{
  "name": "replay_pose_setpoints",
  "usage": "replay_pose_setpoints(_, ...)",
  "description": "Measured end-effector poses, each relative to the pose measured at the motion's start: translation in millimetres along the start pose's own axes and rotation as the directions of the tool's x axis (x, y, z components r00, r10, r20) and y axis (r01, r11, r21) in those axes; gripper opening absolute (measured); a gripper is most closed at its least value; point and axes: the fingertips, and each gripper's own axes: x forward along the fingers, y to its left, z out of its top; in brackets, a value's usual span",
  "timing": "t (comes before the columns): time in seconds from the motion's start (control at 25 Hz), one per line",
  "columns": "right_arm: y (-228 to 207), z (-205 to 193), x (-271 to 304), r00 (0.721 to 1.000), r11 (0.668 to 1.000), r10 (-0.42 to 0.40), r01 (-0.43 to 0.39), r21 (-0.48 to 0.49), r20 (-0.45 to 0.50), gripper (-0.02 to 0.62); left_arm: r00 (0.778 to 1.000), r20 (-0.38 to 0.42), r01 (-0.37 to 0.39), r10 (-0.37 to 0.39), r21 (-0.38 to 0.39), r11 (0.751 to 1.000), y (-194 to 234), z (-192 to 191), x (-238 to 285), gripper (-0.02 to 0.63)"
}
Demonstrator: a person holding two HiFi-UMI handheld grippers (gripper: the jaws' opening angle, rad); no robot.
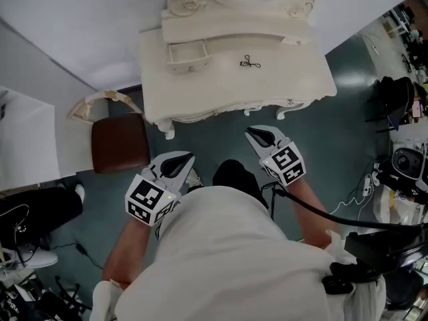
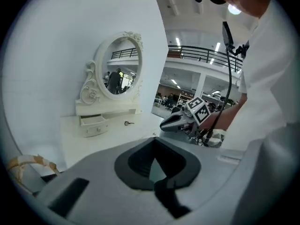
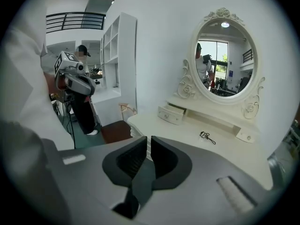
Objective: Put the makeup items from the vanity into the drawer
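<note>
A white vanity with an oval mirror stands in front of me. On its top lies one small black eyelash curler, also in the gripper views. To the curler's left a small white drawer is pulled open. Both grippers hang low in front of the vanity, well short of its top. My left gripper and my right gripper have their jaws together and hold nothing.
A brown stool stands left of the vanity, beside a white cabinet. Cables and equipment crowd the floor at the right. A white wall backs the vanity. A cable runs from the right gripper across the person's body.
</note>
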Motion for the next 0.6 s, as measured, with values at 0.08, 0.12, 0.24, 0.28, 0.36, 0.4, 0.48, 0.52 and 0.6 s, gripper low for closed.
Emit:
replay_pose_setpoints(0.08, -17.4, 2.4, 11.3, 1.0, 1.0, -0.018, 0.018, -0.015, -0.021, 0.029, 1.0, 0.008, -0.002, 0.002, -0.006, 1.0, 10.6, 5.1, 0.7, 0.003)
replay_pose_setpoints(0.12, -27.4, 2.3, 18.3, 0.999, 0.999, -0.028, 0.028, -0.023, -0.031, 0.029, 1.0, 0.011, -0.006, 0.006, -0.011, 1.0, 16.2, 6.6, 1.3, 0.003)
replay_pose_setpoints(0.24, -59.6, -3.9, 42.1, 0.996, 0.997, -0.059, 0.056, -0.045, -0.06, 0.032, 0.999, 0.02, -0.027, 0.028, -0.027, 0.999, 33.3, 9.1, 2.6, 0.003)
replay_pose_setpoints(0.28, -71.8, -6.7, 50.4, 0.995, 0.997, -0.067, 0.064, -0.051, -0.068, 0.034, 0.999, 0.024, -0.04, 0.041, -0.032, 0.999, 39.8, 10.7, 3.3, 0.003)
replay_pose_setpoints(0.36, -98.6, -10.0, 66.8, 0.993, 0.995, -0.078, 0.073, -0.061, -0.084, 0.035, 0.997, 0.031, -0.073, 0.074, -0.043, 0.996, 54.7, 17.7, 5.3, 0.003)
replay_pose_setpoints(0.4, -112.9, -10.3, 74.7, 0.992, 0.995, -0.082, 0.076, -0.067, -0.092, 0.04, 0.995, 0.034, -0.092, 0.094, -0.05, 0.995, 62.2, 23.4, 6.8, 0.003)
replay_pose_setpoints(0.48, -141.0, -10.8, 88.9, 0.99, 0.994, -0.085, 0.076, -0.08, -0.11, 0.044, 0.991, 0.04, -0.128, 0.131, -0.063, 0.99, 73.9, 37.1, 10.2, 0.003)
replay_pose_setpoints(0.52, -154.7, -11.2, 95.7, 0.989, 0.993, -0.086, 0.076, -0.087, -0.119, 0.051, 0.988, 0.043, -0.144, 0.147, -0.069, 0.987, 78.4, 43.9, 12.5, 0.003)
replay_pose_setpoints(0.6, -181.2, -11.8, 110.9, 0.987, 0.992, -0.089, 0.075, -0.103, -0.136, 0.061, 0.983, 0.045, -0.173, 0.177, -0.081, 0.982, 88.0, 54.4, 18.4, 0.003)
